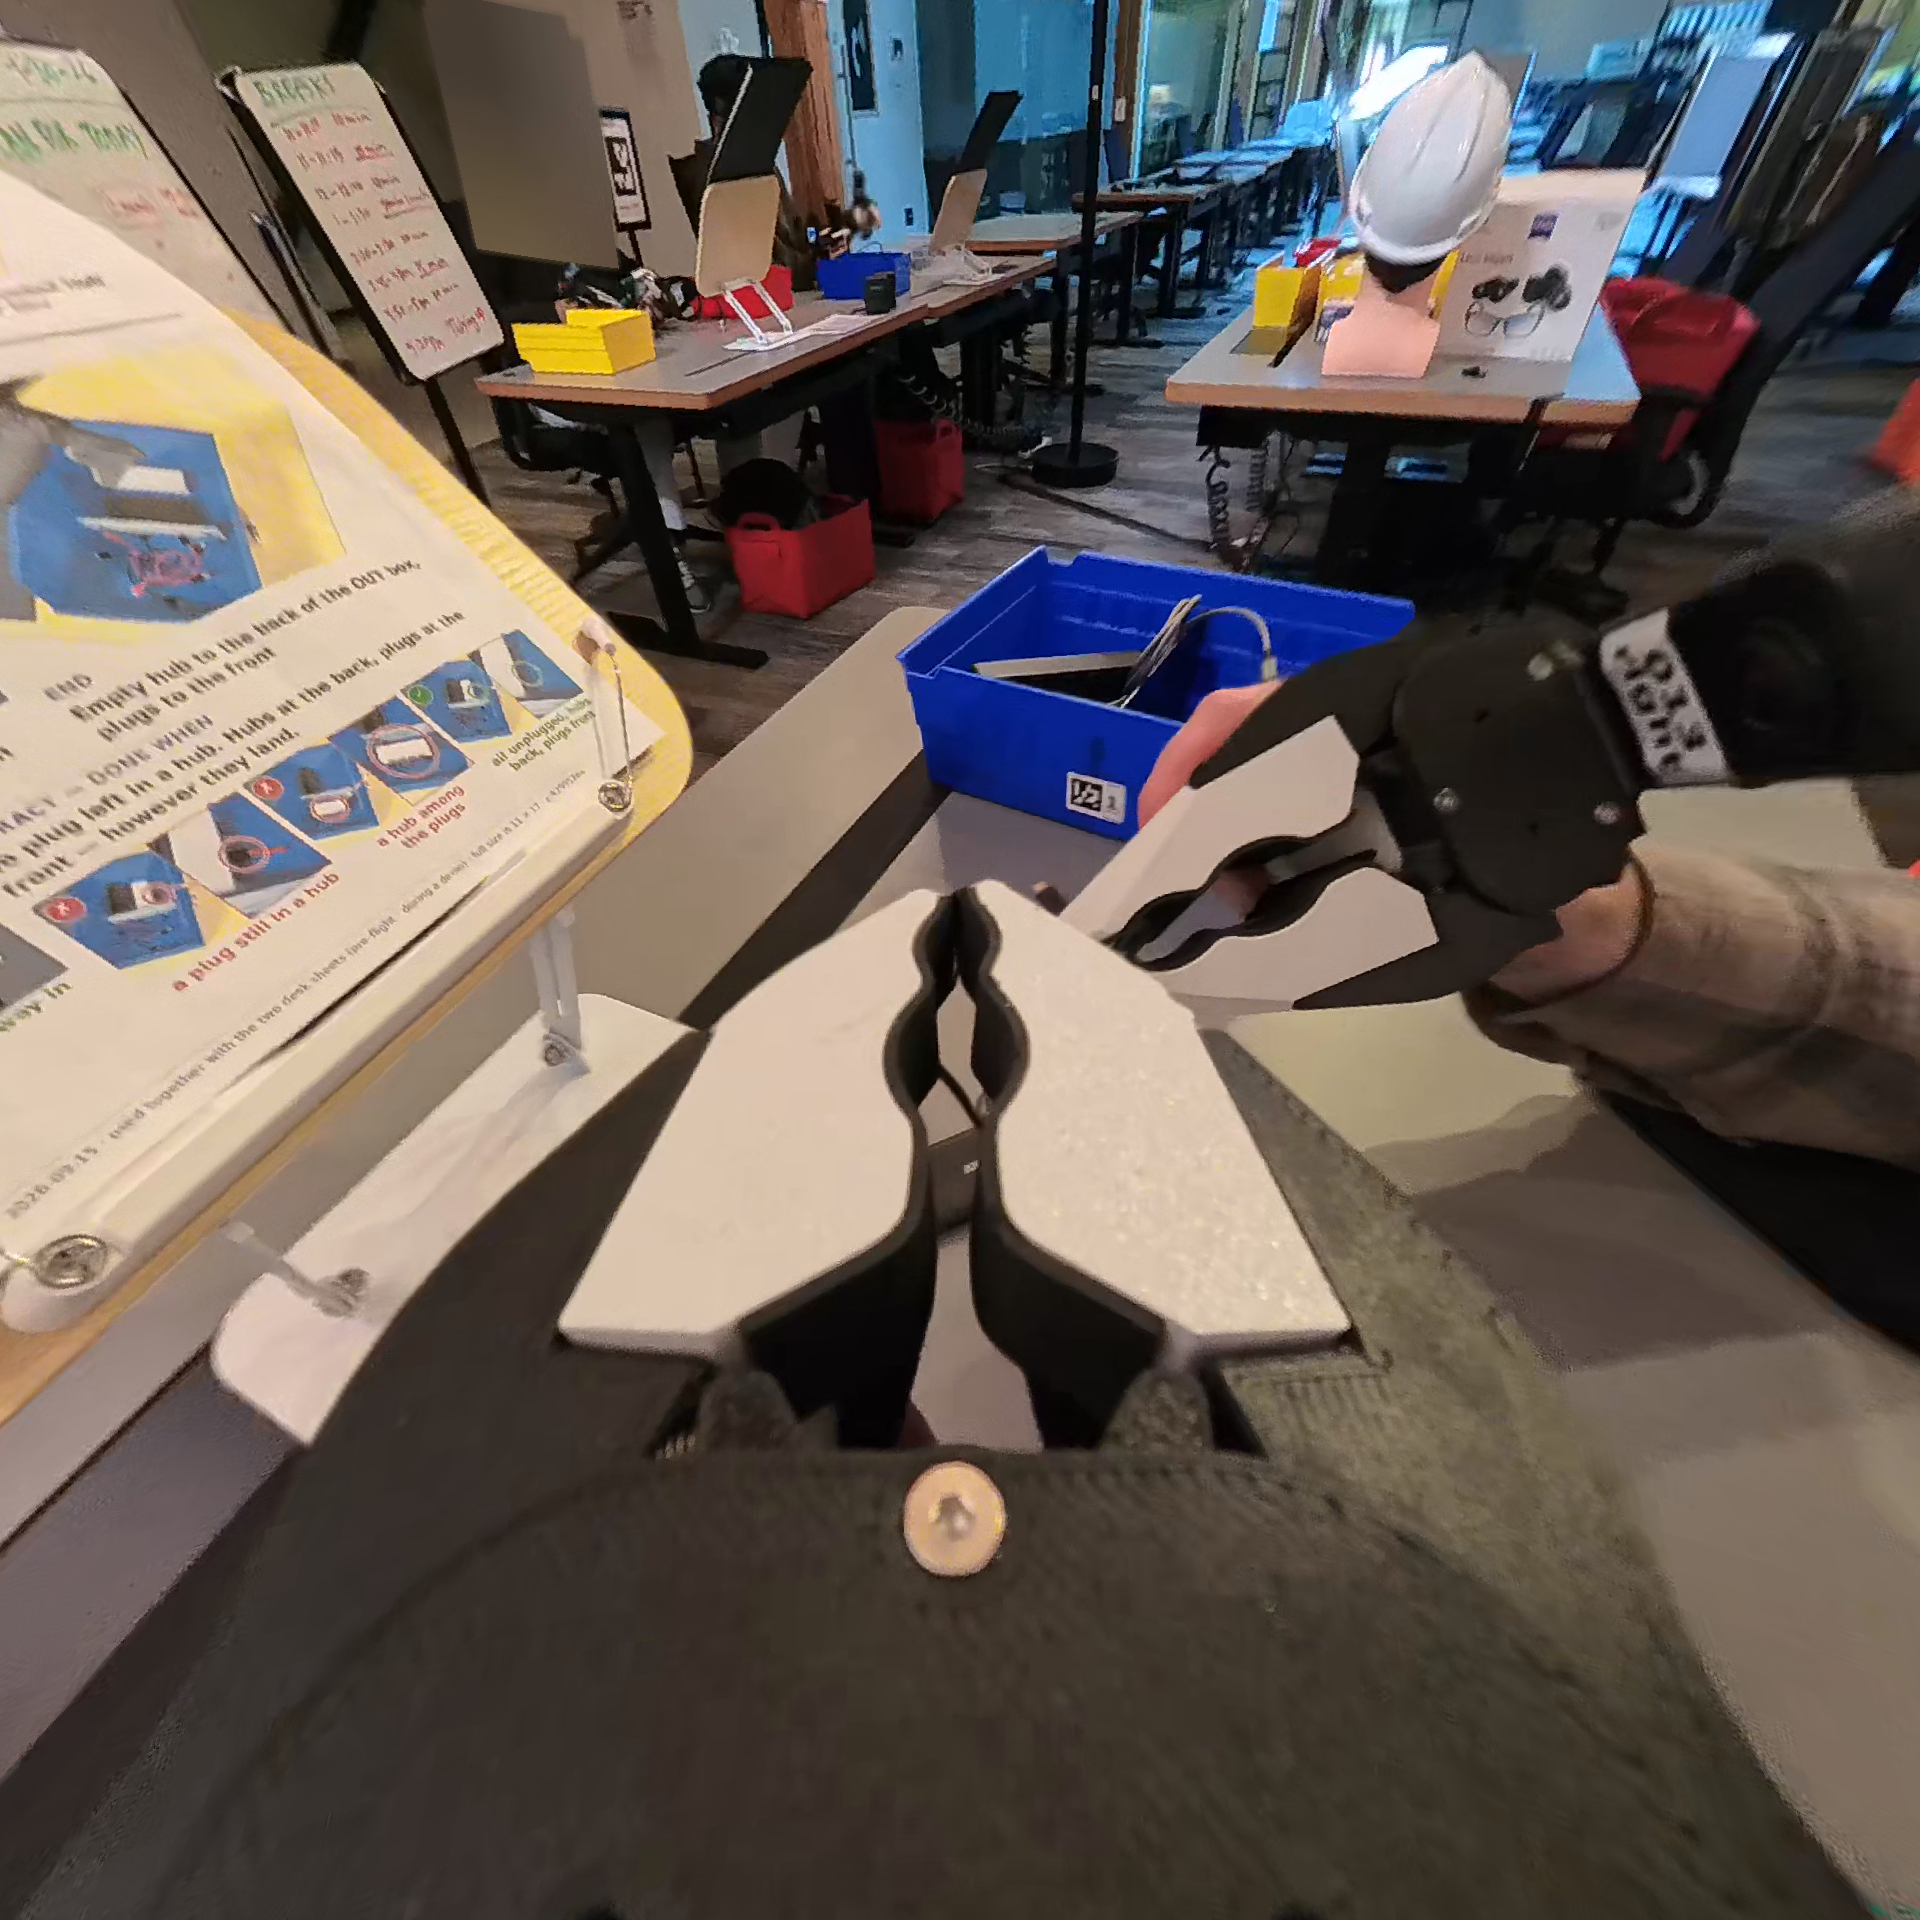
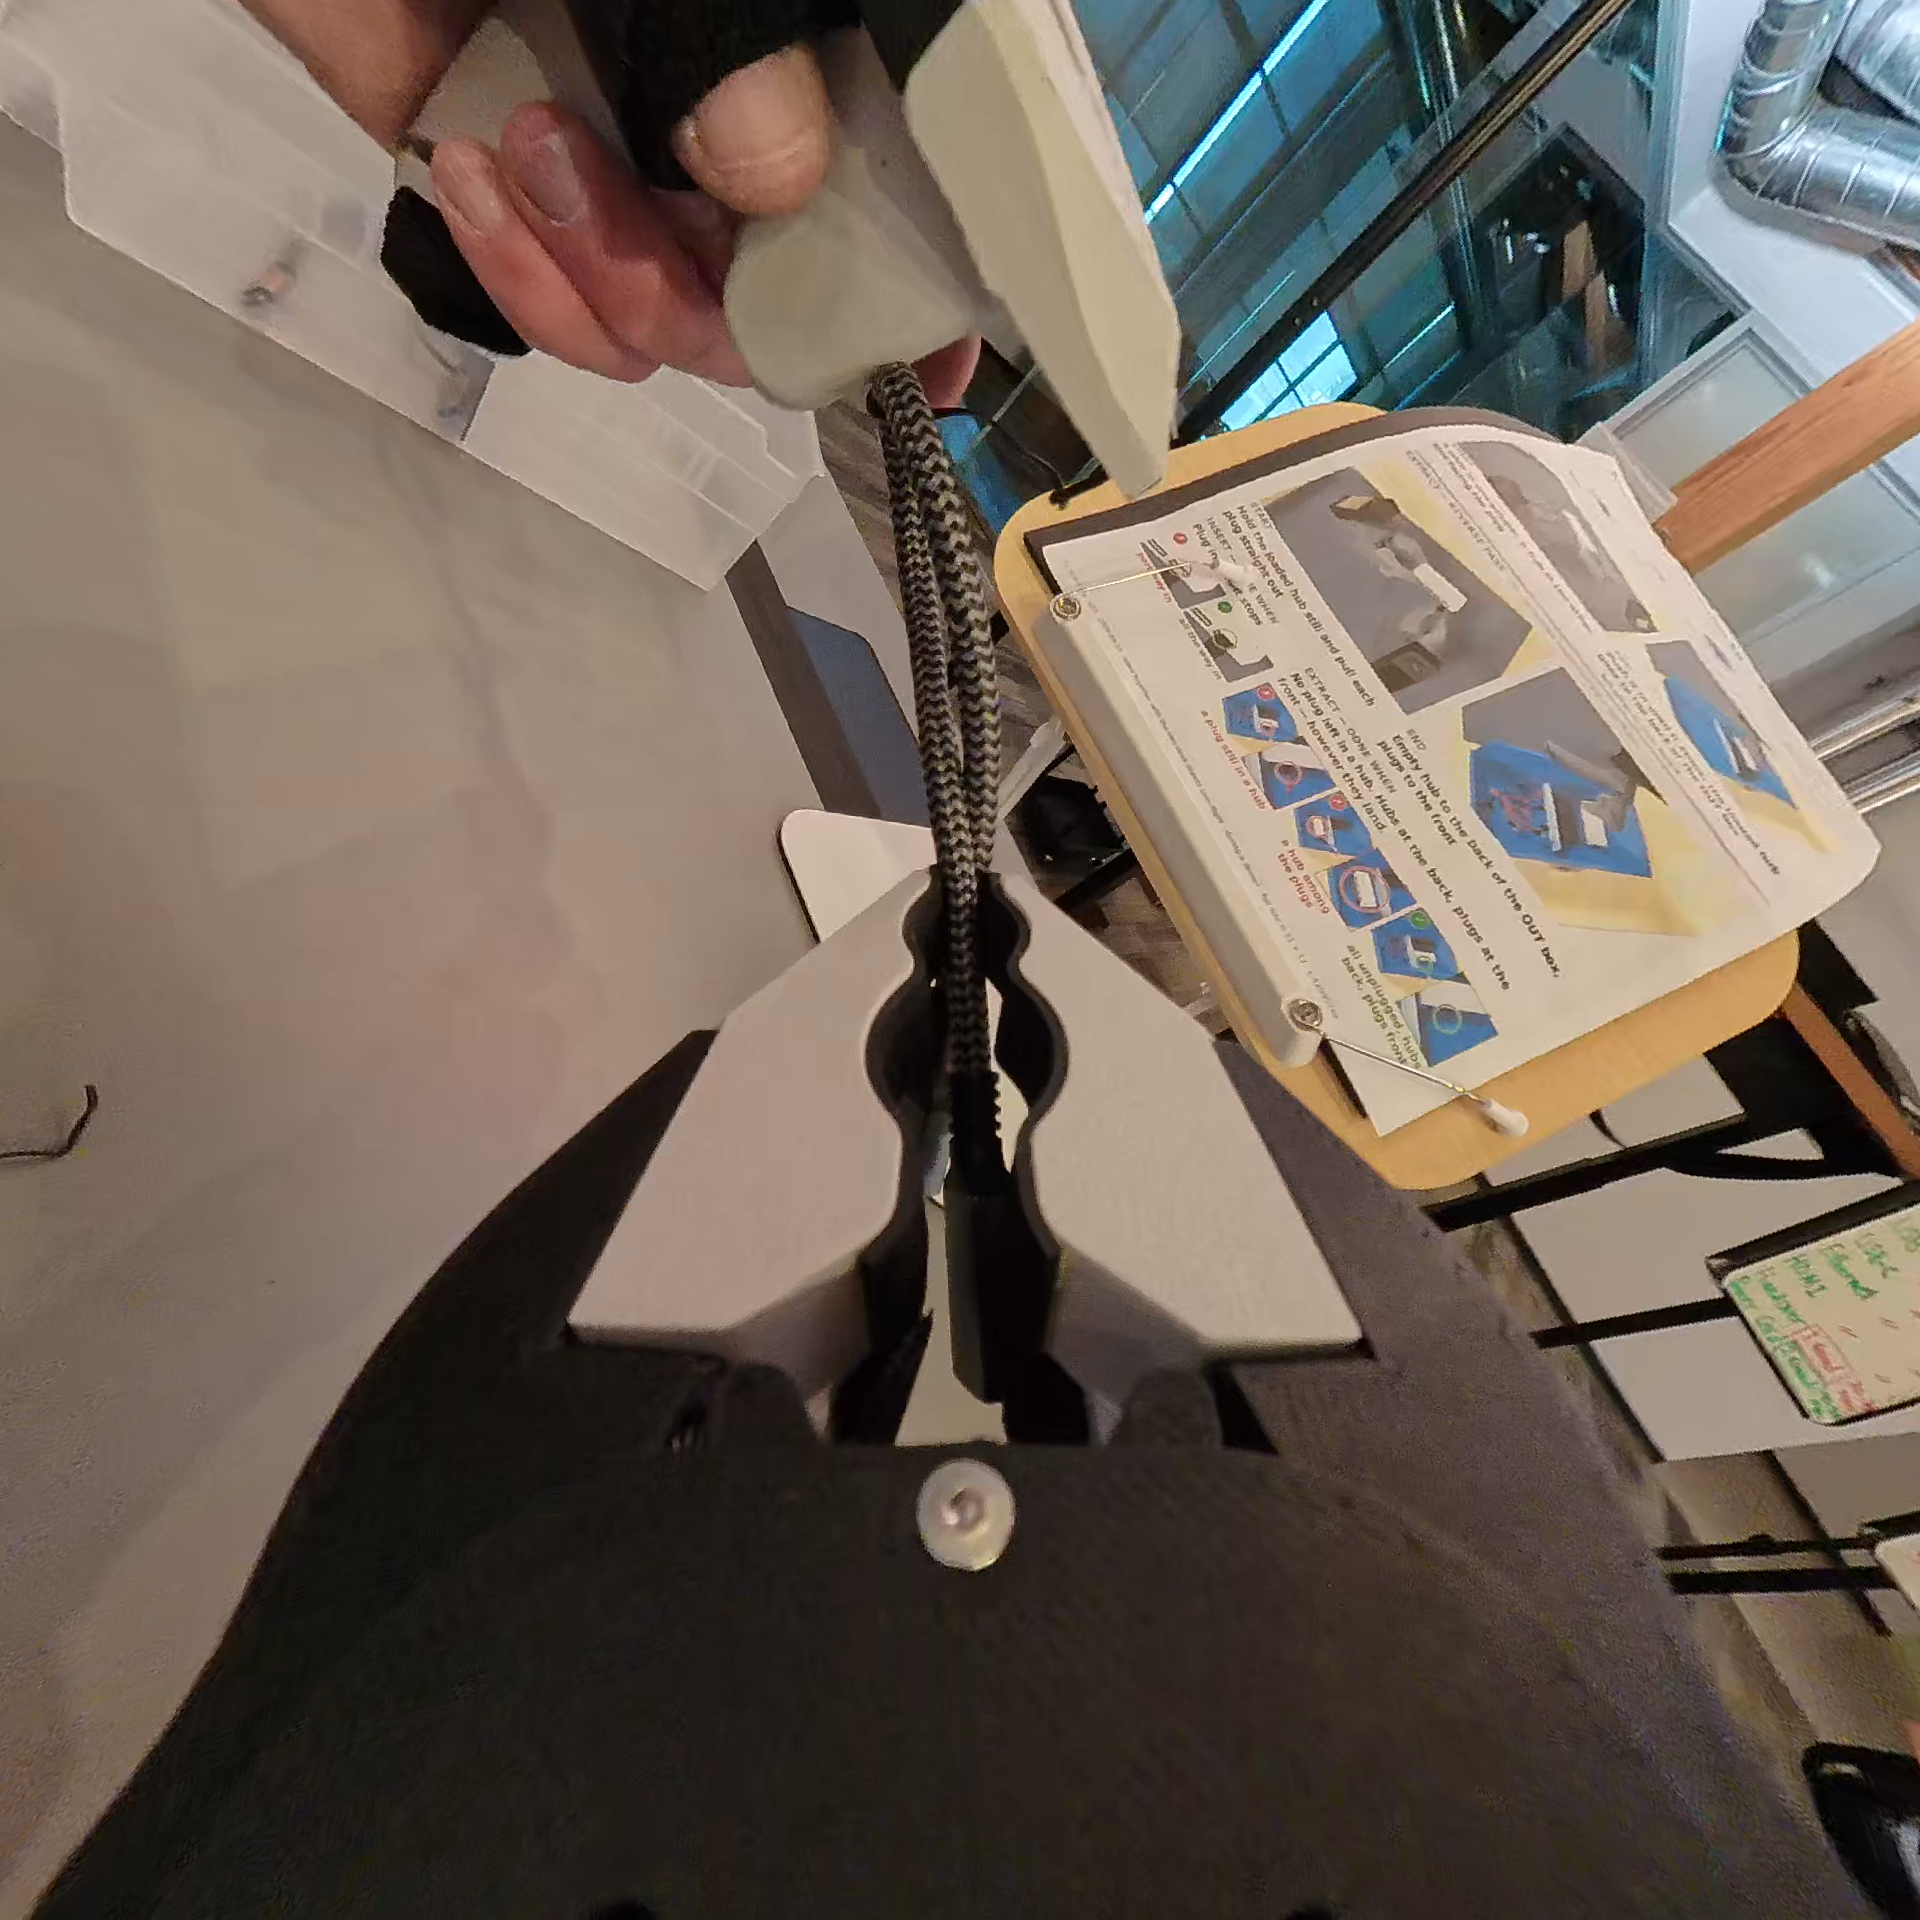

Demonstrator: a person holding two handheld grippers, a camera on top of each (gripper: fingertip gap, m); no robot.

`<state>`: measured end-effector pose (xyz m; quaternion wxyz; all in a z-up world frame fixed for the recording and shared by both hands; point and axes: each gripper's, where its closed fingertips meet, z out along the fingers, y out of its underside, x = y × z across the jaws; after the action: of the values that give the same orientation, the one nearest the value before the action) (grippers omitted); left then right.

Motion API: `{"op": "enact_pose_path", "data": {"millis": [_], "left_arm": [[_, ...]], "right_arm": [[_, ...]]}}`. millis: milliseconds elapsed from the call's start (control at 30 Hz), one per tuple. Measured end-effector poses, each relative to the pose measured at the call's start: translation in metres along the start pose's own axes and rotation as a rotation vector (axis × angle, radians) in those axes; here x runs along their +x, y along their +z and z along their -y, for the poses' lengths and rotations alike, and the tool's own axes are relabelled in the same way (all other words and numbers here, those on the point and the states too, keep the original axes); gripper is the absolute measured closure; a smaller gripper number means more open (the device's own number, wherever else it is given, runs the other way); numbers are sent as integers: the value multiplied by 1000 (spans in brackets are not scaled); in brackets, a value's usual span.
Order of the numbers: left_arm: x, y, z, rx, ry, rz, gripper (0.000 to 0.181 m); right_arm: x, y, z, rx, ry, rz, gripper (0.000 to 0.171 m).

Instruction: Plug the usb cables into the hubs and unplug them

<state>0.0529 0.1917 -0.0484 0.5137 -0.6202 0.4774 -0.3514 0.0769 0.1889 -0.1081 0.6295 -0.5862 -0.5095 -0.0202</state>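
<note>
My left gripper [image 1: 958,909] is shut on a dark flat piece [image 1: 961,1164], seemingly a hub, mostly hidden between its pads. My right gripper [image 2: 961,894] is shut on the black plug [image 2: 977,1247] of a braided black-and-grey usb cable [image 2: 940,644]. The doubled cable runs from that plug up under the left gripper's fingers [image 2: 862,301], which a gloved hand holds. In the left wrist view the right gripper [image 1: 1117,930] comes in from the right, its tips just right of my left fingertips, both above the grey table [image 1: 1403,1081].
A blue bin [image 1: 997,727] holding a flat hub and a cable stands at the table's far edge. An instruction sheet on a tilted wooden stand [image 1: 260,779] is at the left; it also shows in the right wrist view [image 2: 1455,779]. A clear plastic box [image 2: 571,447] lies nearby. My hands' fingertips stand some 7 cm from each other.
</note>
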Motion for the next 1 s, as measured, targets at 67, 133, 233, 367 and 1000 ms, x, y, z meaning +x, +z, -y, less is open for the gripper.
{"op": "enact_pose_path", "data": {"millis": [67, 133, 233, 367, 1000], "left_arm": [[1, 1, 1, -8, 36, 15, 181], [2, 2, 1, -22, 101, 37, 181], [4, 4, 3, -31, 250, 93, 181], [13, 8, 9, -4, 394, 131, 181], [21, 12, 13, -25, 864, 321, 180]], "right_arm": [[1, 0, 0, 0, 38, 14, 168], [2, 0, -2, 3, 99, 30, 168], [0, 0, 0, 43, 221, 85, 168], [-6, 3, 4, 87, 345, 154, 169], [-13, 6, 30, 333, 747, 307, 169]]}}
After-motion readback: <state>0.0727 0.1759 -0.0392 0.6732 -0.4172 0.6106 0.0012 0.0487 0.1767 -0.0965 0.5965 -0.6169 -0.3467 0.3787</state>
